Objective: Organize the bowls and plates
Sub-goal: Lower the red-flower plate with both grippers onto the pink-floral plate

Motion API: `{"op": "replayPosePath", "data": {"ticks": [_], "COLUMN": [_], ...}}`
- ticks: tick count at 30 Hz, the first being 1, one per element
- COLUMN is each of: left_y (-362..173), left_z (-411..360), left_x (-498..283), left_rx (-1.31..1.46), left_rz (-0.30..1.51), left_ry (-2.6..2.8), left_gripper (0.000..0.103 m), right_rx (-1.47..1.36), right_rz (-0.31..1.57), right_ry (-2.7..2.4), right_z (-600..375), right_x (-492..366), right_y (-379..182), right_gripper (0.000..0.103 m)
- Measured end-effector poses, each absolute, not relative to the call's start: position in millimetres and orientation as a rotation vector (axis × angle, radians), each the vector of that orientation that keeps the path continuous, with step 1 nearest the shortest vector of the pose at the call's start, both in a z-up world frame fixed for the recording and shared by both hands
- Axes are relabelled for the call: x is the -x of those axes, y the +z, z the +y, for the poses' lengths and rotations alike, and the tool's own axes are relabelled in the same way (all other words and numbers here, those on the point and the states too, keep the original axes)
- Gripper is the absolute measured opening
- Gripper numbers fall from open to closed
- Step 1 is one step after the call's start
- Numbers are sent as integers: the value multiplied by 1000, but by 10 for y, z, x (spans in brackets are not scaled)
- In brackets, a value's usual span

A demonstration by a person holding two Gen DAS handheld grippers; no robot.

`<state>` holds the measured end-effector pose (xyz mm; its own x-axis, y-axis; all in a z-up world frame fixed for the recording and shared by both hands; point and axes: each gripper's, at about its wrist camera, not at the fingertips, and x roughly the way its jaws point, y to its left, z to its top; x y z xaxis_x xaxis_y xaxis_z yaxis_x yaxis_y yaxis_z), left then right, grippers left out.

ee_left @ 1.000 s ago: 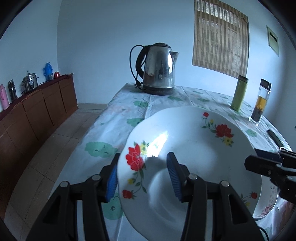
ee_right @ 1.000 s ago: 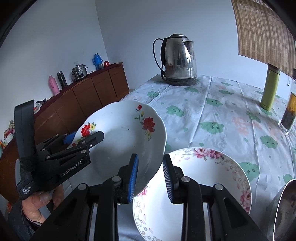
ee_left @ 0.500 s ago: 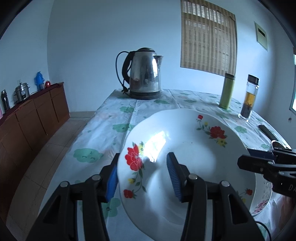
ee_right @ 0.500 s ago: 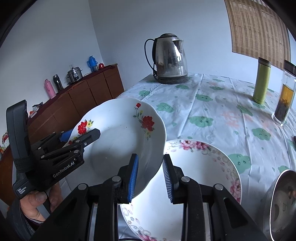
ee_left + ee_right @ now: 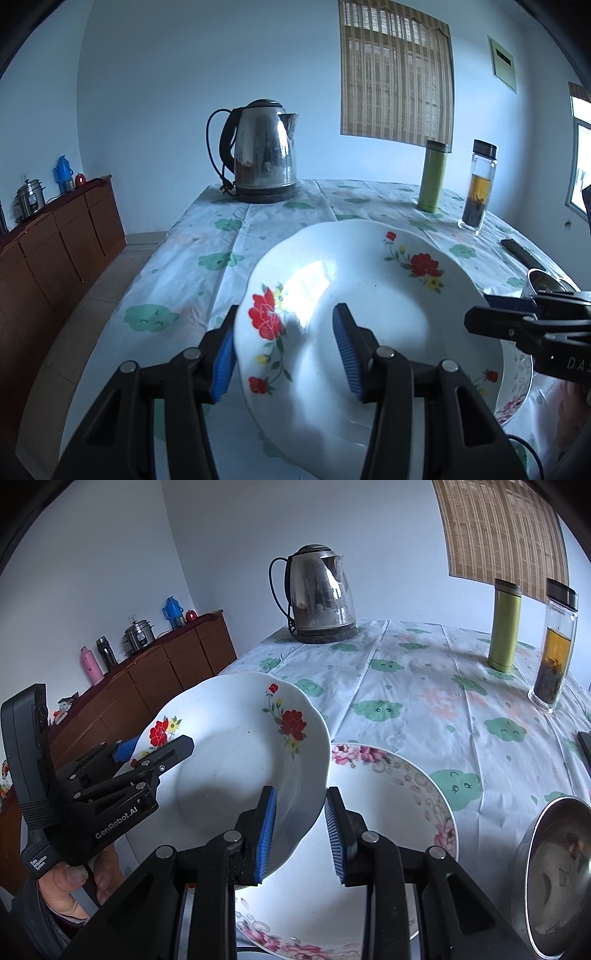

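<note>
covering the table (image 5: 424, 686), a cloud-print cloth (image 5: 236, 254)

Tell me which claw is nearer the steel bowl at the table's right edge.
Right. The right claw straddles the red-flowered plate rim just left of the steel bowl; the left claw grips the plate's far side.

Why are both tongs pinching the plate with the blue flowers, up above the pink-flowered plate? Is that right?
Nearly. The flowers are red, not blue; only the pads on the tongs are blue. The right wrist view shows the left tongs and right tongs straddling the rim of the red-flowered plate, above the pink-flowered plate.
</note>
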<state>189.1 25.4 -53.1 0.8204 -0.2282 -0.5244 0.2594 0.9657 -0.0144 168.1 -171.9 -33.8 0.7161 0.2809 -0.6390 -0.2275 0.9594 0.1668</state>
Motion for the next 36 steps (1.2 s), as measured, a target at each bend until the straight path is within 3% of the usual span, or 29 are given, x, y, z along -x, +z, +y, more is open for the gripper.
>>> {"op": "replayPosePath", "data": {"ticks": [36], "left_y": [-423], "left_z": [-342], "left_x": [-1834], "left_rx": [-58], "left_rz": [537], "left_ry": [-277], "left_gripper": [48], "right_rx": [-109], "right_rz": [702], "right_ry": [165], "right_z": [-2202], "right_x": [-1607], "right_y": [-312], "right_gripper": [30]}}
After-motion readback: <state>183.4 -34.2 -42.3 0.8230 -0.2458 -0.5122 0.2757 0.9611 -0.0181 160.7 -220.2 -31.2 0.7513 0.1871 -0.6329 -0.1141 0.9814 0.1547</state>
